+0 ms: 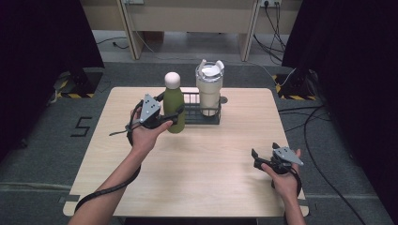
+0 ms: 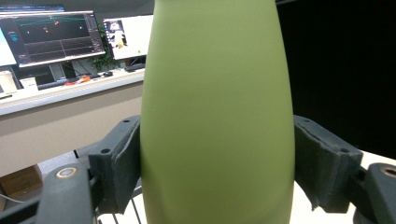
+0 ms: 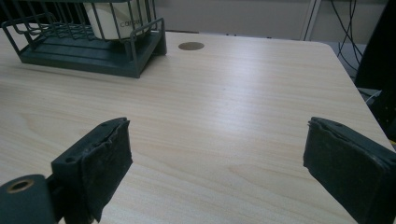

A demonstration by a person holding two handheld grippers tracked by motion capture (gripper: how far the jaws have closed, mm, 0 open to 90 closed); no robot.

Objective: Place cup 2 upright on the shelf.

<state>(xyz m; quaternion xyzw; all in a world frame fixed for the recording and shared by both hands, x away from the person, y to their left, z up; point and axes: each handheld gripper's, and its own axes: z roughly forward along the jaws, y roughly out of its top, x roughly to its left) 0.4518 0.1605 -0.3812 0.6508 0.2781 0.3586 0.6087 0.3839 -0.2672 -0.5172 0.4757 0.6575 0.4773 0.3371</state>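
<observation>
Monitors are glowing with graphs on a long desk, black curtains are enclosing a taped-off wooden table, cables are trailing across grey carpet: a research lab.

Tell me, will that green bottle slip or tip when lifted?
The green bottle looks smooth and curves inward, so it could slide in the left gripper, though its pads press both sides. Tall and narrow, it probably tips easily when set down.
</observation>
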